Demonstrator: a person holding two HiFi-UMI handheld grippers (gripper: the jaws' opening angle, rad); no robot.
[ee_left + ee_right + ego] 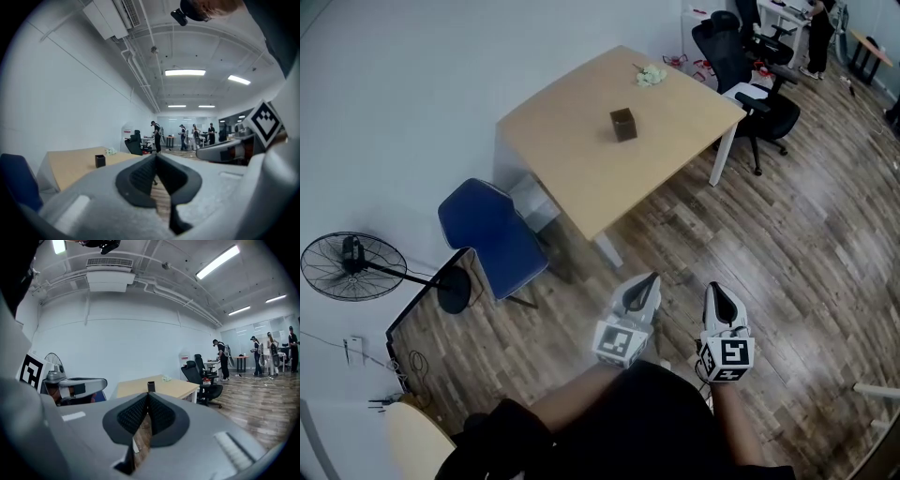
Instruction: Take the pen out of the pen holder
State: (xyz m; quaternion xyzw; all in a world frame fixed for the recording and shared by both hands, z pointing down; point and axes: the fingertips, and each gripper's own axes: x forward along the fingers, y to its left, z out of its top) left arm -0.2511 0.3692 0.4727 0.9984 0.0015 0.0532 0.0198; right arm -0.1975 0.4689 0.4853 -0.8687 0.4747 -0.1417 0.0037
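- I held my left gripper (649, 279) low in front of my body; its jaws were pressed together tip to tip
- My right gripper (717, 289) sat just beside it; its jaws were likewise closed at the tips, over the wooden floor (787, 244)
- Ahead, a blue chair (487, 234) stood at the near left side of the table (572, 173); a black fan (352, 265) stood further left by the wall
- The dark pen holder (623, 124) stood upright near the table's middle, well apart from both grippers; I could not make out the pen in it
- A pale crumpled thing (652, 75) lay by the table's far edge; a black office chair (741, 66) stood beyond
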